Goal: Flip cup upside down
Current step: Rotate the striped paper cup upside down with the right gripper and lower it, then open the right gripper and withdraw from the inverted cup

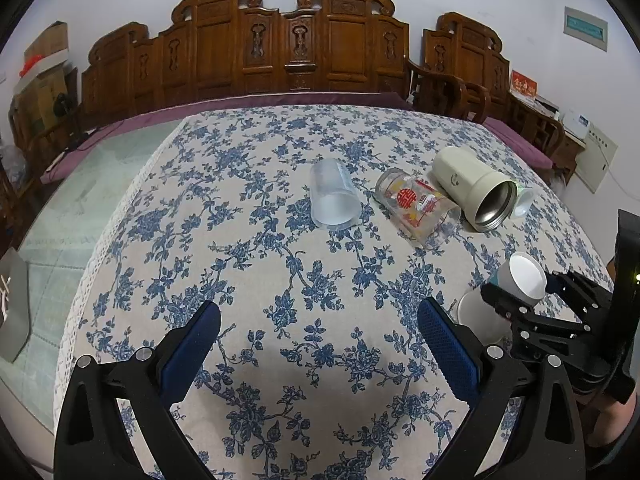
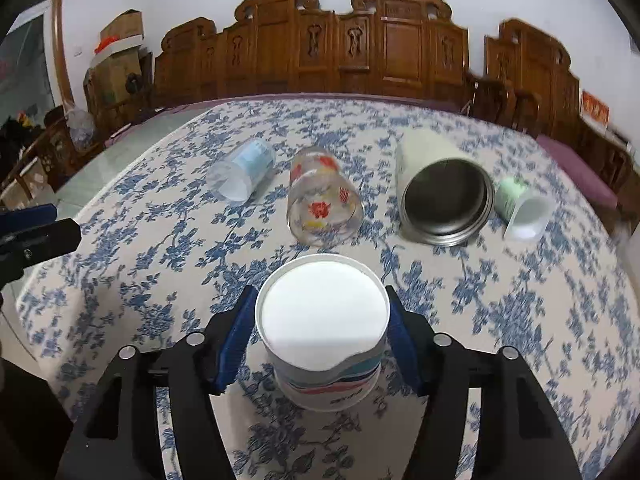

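Note:
A white paper cup (image 2: 326,336) with coloured stripes is upside down between the blue pads of my right gripper (image 2: 320,332), its flat base up and its mouth toward the tablecloth. The right gripper is shut on it. In the left wrist view the same cup (image 1: 522,278) shows at the right, held by the right gripper (image 1: 520,292). My left gripper (image 1: 318,336) is open and empty above the tablecloth, near the front of the table.
Lying on their sides on the blue floral tablecloth (image 2: 160,220): a frosted plastic cup (image 2: 242,176), a printed glass (image 2: 322,200), a cream steel-lined mug (image 2: 442,192) and a small green cup (image 2: 520,208). Carved wooden chairs (image 1: 288,48) stand behind the table.

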A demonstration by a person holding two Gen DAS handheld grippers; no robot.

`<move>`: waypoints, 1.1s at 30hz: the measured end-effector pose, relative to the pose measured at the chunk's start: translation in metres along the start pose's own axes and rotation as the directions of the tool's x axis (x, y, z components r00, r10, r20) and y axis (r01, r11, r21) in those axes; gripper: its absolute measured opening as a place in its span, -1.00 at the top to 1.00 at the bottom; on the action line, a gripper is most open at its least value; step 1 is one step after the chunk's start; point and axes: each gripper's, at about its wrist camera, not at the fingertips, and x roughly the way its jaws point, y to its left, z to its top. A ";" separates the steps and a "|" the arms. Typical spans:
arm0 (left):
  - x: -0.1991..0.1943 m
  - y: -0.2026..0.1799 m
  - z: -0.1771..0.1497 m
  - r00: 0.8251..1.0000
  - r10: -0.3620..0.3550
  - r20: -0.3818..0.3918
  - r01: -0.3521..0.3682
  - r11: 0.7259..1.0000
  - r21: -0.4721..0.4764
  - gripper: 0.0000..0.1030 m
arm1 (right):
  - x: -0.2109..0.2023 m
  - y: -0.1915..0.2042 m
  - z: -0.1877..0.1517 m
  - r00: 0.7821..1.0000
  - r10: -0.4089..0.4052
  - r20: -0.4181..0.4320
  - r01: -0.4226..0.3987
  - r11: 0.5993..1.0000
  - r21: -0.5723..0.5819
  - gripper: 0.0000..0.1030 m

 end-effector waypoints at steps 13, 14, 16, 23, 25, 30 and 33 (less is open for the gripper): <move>-0.007 -0.014 -0.004 1.000 0.020 0.015 -0.021 1.000 0.020 -0.84 | -0.028 -0.012 -0.003 1.000 0.031 0.002 -0.031 0.999 0.026 -0.75; -0.009 -0.016 -0.004 1.000 0.022 0.016 -0.023 0.999 0.022 -0.84 | -0.032 -0.014 -0.005 0.999 0.035 -0.001 -0.035 0.999 0.030 -0.76; -0.011 -0.019 -0.006 1.000 0.023 0.017 -0.024 1.000 0.019 -0.84 | -0.039 -0.016 -0.008 0.999 0.039 -0.002 -0.039 0.999 0.035 -0.81; -0.031 -0.036 -0.018 0.999 0.032 0.029 -0.032 0.999 0.011 -0.84 | -0.071 -0.028 -0.020 1.000 0.018 0.025 -0.020 0.999 0.051 -0.95; -0.044 -0.043 -0.021 0.998 0.038 0.050 -0.039 0.999 0.011 -0.84 | -0.088 -0.031 -0.022 0.999 0.013 0.049 -0.016 0.998 0.062 -0.95; -0.086 -0.063 -0.025 0.990 0.058 0.129 -0.062 0.998 0.021 -0.84 | -0.135 -0.032 -0.023 0.991 -0.007 0.133 -0.001 0.998 0.057 -0.95; -0.110 -0.074 -0.027 0.984 0.060 0.166 -0.065 0.998 0.026 -0.84 | -0.163 -0.031 -0.023 0.984 -0.017 0.177 0.007 0.998 0.060 -0.95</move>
